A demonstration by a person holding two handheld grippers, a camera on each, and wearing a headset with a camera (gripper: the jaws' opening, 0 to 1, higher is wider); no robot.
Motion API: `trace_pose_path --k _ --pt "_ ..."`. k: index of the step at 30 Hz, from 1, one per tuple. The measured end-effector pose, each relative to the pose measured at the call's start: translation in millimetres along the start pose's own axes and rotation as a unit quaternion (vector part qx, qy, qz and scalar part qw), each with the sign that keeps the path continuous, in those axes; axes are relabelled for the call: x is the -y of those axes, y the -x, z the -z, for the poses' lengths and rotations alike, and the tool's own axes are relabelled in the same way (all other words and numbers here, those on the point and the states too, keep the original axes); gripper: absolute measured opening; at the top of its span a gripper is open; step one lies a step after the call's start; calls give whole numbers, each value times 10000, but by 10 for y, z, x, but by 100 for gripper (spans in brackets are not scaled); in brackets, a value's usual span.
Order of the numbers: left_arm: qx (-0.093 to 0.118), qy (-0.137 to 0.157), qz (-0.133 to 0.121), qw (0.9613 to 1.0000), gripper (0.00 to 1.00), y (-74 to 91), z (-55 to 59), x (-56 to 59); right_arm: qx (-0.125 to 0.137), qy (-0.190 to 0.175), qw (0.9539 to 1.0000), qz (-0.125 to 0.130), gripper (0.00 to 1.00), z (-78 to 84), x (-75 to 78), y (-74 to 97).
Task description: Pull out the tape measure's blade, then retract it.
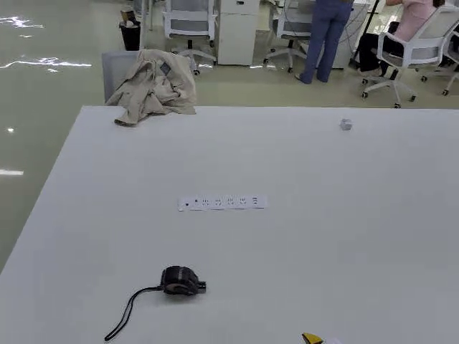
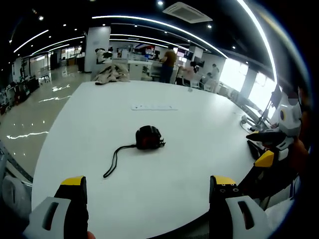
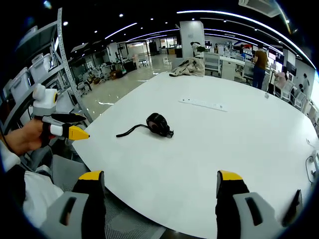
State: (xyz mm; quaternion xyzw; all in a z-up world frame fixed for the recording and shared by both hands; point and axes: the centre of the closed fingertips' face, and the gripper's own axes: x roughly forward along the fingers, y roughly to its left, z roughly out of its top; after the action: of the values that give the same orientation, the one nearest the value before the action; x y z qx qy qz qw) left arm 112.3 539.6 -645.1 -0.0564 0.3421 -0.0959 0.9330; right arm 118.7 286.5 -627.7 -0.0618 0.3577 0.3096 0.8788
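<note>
Two sets of jaws spread wide, nothing between them: left gripper [image 2: 148,181] and right gripper [image 3: 160,175], both held off near edge of white table [image 1: 344,236]. Black tape measure [image 1: 181,280] lies on table near front edge, blade not drawn out, black wrist strap [image 1: 129,309] trailing left. Case label too small to read. Mid-table: white power strip [image 1: 222,203], markings illegible. Far edge: beige jacket [image 1: 154,86] over chair [image 1: 115,68].

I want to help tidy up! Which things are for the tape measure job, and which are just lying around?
For the job:
- black tape measure
- left gripper, open
- right gripper, open

Just lying about:
- white power strip
- beige jacket, heaped at the far side
- small grey thing, too small to tell what it is
</note>
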Motion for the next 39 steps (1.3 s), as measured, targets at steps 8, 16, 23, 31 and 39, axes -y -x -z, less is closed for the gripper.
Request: trace_pose_path --k 8,16,23,31,39 --pt "3 20 51 10000 100 -13 -2 45 -21 0 10000 41 95 23 -6 10" --pt "51 50 17 10000 100 3 -40 33 -32 -19 10000 70 95 60 -21 21" --pt "45 43 4 10000 100 12 -22 32 -56 -27 9999 90 95 102 -18 28" --pt "118 92 -118 9998 100 39 -51 -41 -40 -54 9999 108 95 99 -8 18" --pt "135 128 -195 9996 100 62 -54 -82 -47 -42 9999 97 95 79 -13 0"
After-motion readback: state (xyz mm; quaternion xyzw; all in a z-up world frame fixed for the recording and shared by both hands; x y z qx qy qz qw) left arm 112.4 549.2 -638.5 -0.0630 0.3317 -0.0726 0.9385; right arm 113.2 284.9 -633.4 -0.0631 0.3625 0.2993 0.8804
